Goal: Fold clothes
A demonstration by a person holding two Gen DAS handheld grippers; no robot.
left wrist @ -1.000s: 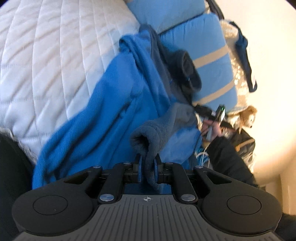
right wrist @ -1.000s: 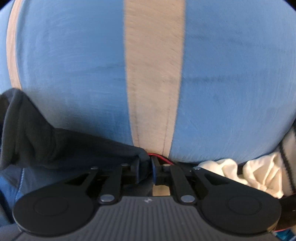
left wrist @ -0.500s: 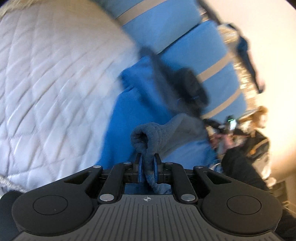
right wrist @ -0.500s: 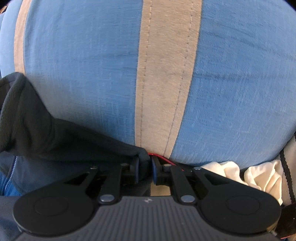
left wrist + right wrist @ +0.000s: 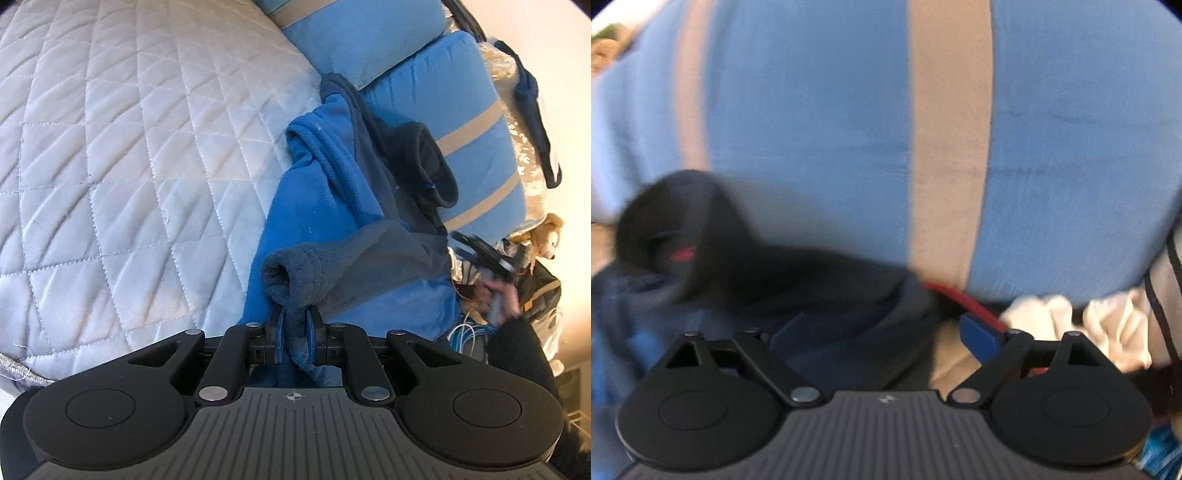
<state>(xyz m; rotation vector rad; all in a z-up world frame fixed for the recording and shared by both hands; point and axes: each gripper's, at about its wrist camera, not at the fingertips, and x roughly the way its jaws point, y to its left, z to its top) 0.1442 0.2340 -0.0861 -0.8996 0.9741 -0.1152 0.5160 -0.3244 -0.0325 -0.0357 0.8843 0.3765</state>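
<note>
Currently on view:
Left gripper (image 5: 294,326): clamping tight on a grey fleece cuff (image 5: 286,282).
Fleece jacket (image 5: 332,206): blue with grey lining, lying across the quilted white bed cover (image 5: 129,147), reaching toward the blue striped cushion (image 5: 465,122).
Right gripper (image 5: 886,332): jaws opening wide, pads pressing on nothing; dark jacket fabric (image 5: 849,306) lying between them.
Background: teddy bear (image 5: 550,236) sitting near the wall.

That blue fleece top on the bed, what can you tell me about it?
The blue fleece top looks soft and plush, bright blue with dark grey panels and a dark collar. It lies crumpled, half on the white quilt, against the striped blue cushion. The left gripper pinches its grey cuff. The right gripper is opening, dark fabric lying loose between its fingers.
</note>
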